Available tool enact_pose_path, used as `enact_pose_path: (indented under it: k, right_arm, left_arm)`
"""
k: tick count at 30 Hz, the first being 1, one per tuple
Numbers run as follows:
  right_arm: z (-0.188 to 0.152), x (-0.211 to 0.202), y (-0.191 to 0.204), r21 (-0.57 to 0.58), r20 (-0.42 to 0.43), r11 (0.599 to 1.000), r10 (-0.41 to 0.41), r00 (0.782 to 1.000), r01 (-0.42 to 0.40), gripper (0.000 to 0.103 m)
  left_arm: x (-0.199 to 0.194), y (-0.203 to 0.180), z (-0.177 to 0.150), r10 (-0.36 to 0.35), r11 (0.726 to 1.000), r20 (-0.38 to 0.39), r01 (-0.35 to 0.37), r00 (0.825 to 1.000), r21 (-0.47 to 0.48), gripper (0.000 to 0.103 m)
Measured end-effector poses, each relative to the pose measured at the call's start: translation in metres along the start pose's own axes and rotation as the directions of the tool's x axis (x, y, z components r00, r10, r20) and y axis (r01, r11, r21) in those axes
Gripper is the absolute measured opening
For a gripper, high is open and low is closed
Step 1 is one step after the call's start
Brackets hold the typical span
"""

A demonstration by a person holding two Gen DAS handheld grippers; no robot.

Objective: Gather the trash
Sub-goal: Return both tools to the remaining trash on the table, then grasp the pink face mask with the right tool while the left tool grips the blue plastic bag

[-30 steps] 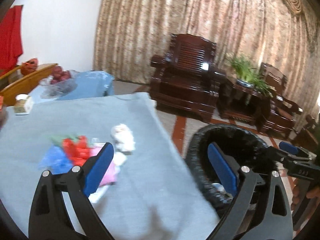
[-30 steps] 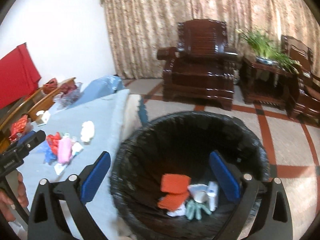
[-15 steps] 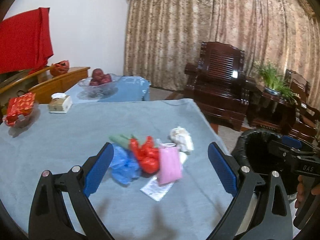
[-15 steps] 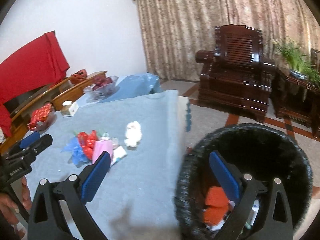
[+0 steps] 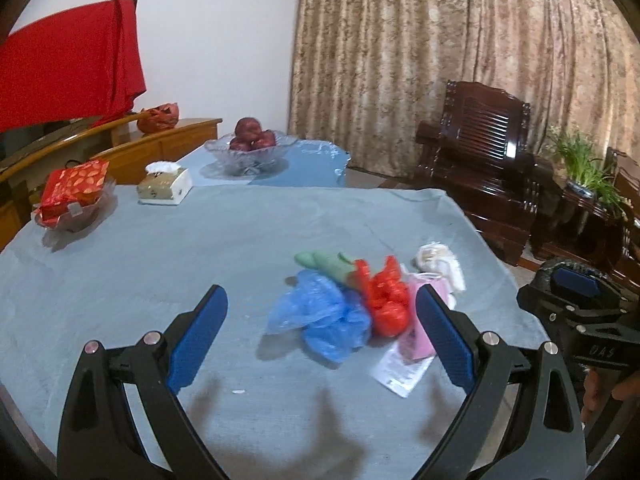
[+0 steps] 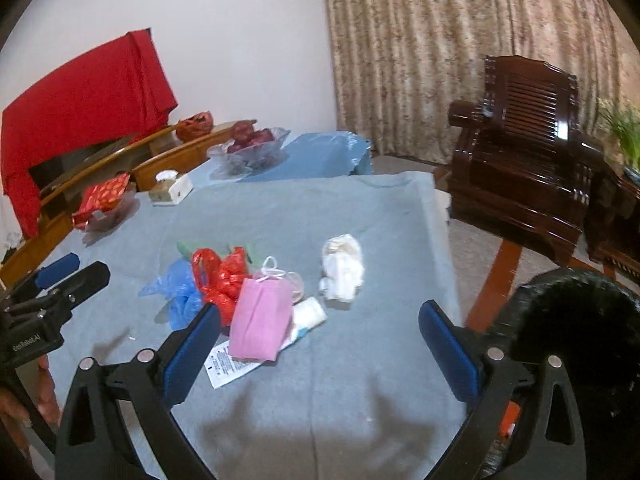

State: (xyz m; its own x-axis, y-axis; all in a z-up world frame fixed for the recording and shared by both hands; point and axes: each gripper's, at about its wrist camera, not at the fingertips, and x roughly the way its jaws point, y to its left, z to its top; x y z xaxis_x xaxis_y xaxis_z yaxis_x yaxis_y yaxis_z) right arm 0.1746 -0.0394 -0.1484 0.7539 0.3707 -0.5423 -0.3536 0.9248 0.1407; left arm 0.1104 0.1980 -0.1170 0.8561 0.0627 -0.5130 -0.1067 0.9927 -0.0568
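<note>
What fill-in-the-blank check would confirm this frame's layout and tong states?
1. Both tongs, left and right, are ____ and hold nothing.
2. The pink pouch lies partly on a white ____.
3. The red bag sits between the pink pouch and the ____ bag.
4. The glass bowl at the far end holds red ____.

Missing words: open; leaflet; blue; fruit

My left tool (image 6: pixel 52 292) carried white lettering on its black body that read "GenRobot.AI". On my right tool (image 5: pixel 588 300), only the characters "DAS" could be made out. A white printed slip (image 6: pixel 228 364) lay on the bench (image 6: pixel 360 360) under the near edge of the pink pouch (image 6: pixel 260 320); its print was too small to read.
</note>
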Motion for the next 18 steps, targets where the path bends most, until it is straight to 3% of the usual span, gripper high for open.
enact_pose_path:
  k: [18]
  right_arm:
    - [-0.013,0.074,0.023,0.001,-0.105,0.999,0.051,0.993,-0.051,0.086]
  left_arm:
    - [0.038,0.028,-0.015,0.035,0.999,-0.058,-0.037,0.998,-0.037,0.092]
